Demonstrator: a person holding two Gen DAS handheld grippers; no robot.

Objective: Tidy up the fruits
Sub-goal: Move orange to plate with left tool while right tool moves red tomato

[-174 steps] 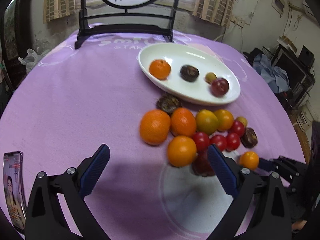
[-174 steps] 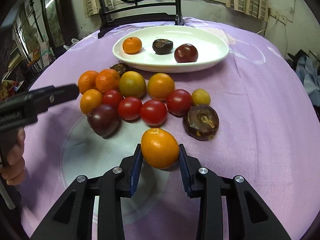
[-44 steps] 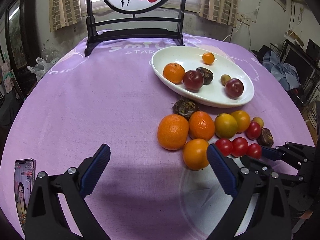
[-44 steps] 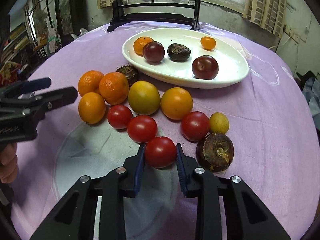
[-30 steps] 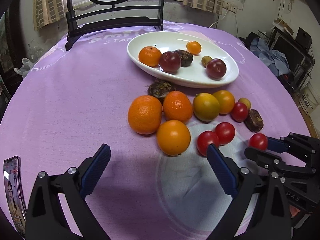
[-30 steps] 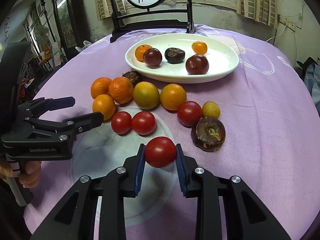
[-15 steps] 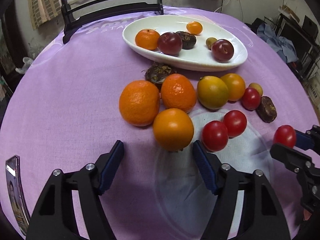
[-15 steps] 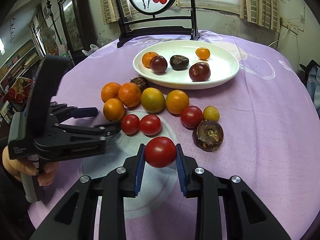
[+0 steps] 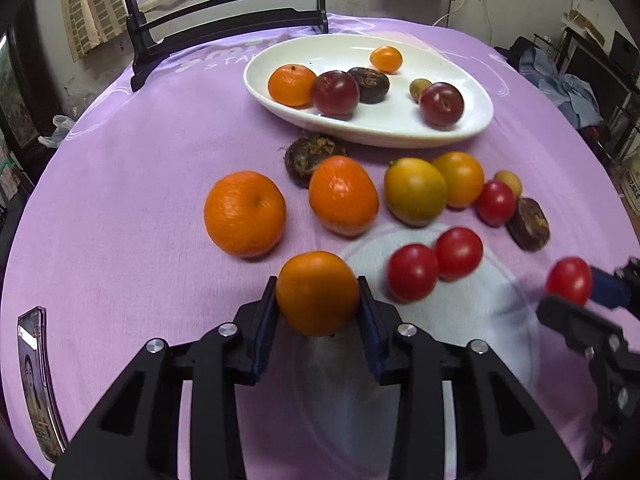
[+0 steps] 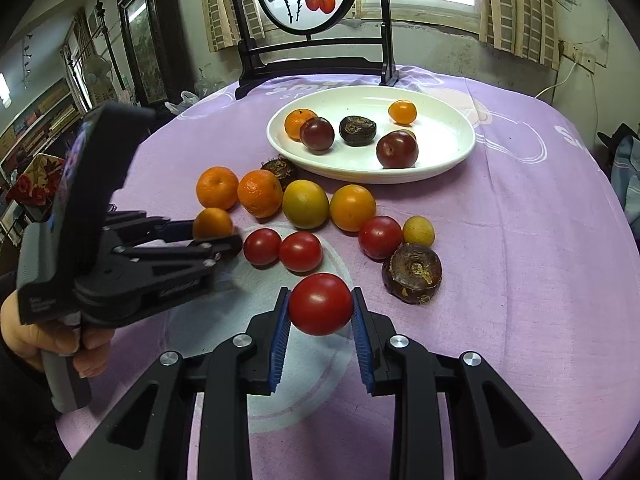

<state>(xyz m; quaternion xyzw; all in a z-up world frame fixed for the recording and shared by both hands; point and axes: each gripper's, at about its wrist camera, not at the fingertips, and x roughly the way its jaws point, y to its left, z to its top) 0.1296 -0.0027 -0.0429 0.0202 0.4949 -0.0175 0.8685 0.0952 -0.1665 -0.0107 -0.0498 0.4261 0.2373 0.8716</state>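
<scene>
**Both grippers loaded: left closes on an orange, right carries a tomato**

The left gripper [image 9: 318, 312] stood wide open and clear of the fruit a second ago; half a second ago it had narrowed around the nearest orange. Its blue-padded fingers [image 9: 265, 322] now press both sides of the small round orange citrus fruit [image 9: 317, 293], so the claw is clamped on that fruit. From the right wrist view the fruit sits at table level, so the lift appears not to have begun.

The right gripper [image 10: 320, 326] remains clamped on the glossy red tomato [image 10: 321, 304], which it has held off the cloth for the last second, above the pale circular print on the purple tablecloth [image 10: 520, 240].

The white oval ceramic dish [image 10: 452, 152] lies at the far side of the fruit cluster. It holds two small oranges, two dark red plums, one dark brown wrinkled fruit and a small yellowish fruit that is partly hidden.

Status of the task:
- Loose on the cloth: two large oranges, two yellow-orange fruits, three red tomatoes, a small yellow fruit and two dark brown wrinkled fruits.
- Two fruits are gripped at once, so two deliveries to the dish are likely next.
- Both paths run over the loose cluster. Each load needs enough height to clear it and the dish rim.
- The smooth tomato skin may slip under a light grip.
</scene>
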